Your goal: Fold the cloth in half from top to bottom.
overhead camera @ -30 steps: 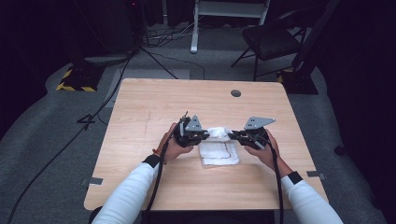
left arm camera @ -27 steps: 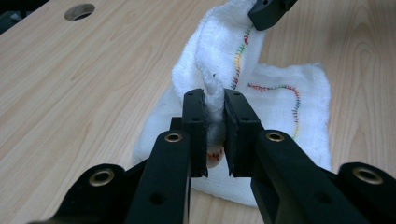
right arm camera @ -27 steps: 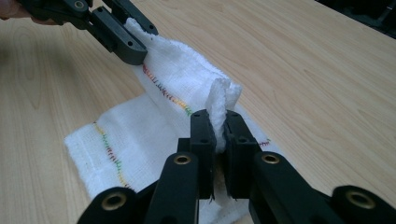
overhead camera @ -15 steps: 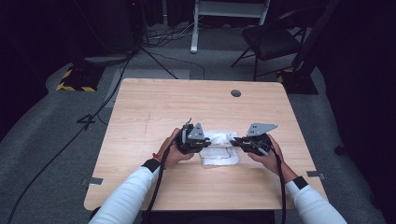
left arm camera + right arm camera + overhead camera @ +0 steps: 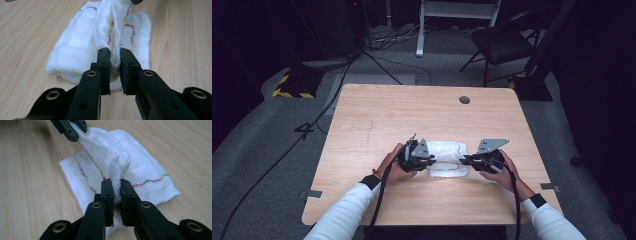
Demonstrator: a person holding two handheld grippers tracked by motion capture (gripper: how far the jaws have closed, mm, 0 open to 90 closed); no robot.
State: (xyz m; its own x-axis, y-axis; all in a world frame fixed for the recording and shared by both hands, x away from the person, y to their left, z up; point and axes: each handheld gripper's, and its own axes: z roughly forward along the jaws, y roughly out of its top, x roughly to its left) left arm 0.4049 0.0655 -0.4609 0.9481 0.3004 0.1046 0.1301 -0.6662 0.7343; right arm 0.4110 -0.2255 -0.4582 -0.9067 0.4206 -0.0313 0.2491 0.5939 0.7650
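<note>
High view: pale wood-grain surface, rectangular with rounded corners and a small round dark port near its upper right. A white cloth lies folded just below the centre of the frame, soft and rumpled. The left gripper meets its left end; the right gripper meets its right end. Both are black, each topped with a grey three-cornered plate and trailing a cable. White sleeves enter from the bottom edge. A dark folding chair stands on grey floor at the upper right.

Left gripper view: the left gripper, matt black fingers with brass-coloured rivets, is closed on a raised ridge of the cloth. The fabric is open-weave gauze with wavy multicoloured stitching; the rest rests flat on the surface in the upper centre.

Right gripper view: the right gripper pinches the same ridge of cloth at centre; the left gripper's fingers clamp the far end at the upper left. Stitched hems show on both flat layers.
</note>
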